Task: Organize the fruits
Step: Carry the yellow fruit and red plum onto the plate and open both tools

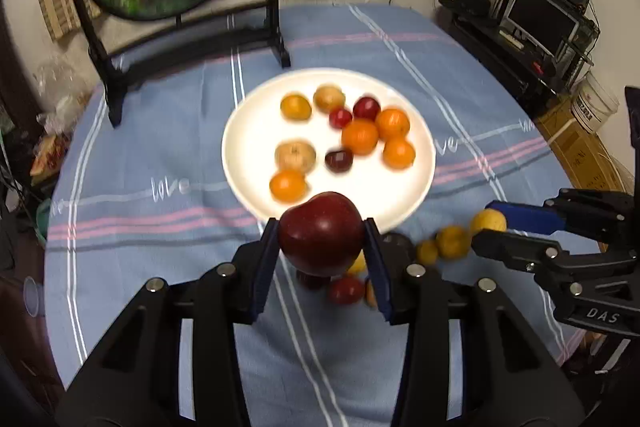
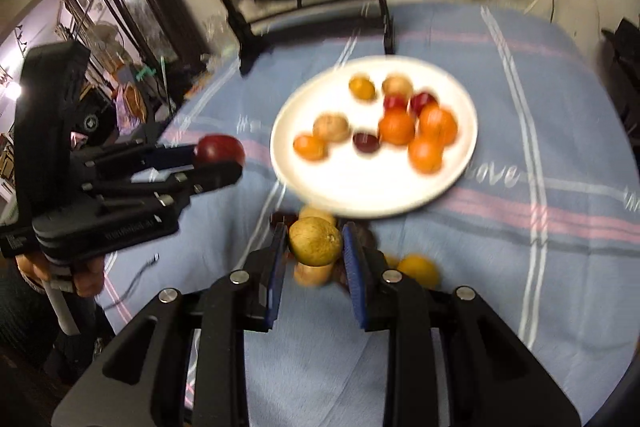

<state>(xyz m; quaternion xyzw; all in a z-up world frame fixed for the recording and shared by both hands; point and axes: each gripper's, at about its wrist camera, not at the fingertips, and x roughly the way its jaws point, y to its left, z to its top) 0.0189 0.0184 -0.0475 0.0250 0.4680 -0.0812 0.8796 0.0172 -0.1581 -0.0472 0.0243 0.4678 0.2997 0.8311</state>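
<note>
My left gripper (image 1: pixel 322 239) is shut on a dark red apple (image 1: pixel 320 233), held above the blue cloth just in front of the white plate (image 1: pixel 248 115). That apple (image 2: pixel 219 149) and left gripper (image 2: pixel 224 157) also show at the left of the right wrist view. My right gripper (image 2: pixel 316 247) is shut on a yellow-green round fruit (image 2: pixel 315 242); the same fruit (image 1: pixel 488 221) and right gripper (image 1: pixel 490 225) show at the right of the left wrist view. The plate (image 2: pixel 312 183) carries several oranges, small red fruits and brownish fruits. Loose fruits (image 1: pixel 346 289) lie on the cloth below both grippers.
A round fish-painted screen on a black stand (image 1: pixel 276 27) rises behind the plate. The table (image 1: pixel 160 131) has a blue striped cloth. Shelves with a monitor (image 1: pixel 540 19) stand at the far right. A person's hand (image 2: pixel 86 279) grips the left tool's handle.
</note>
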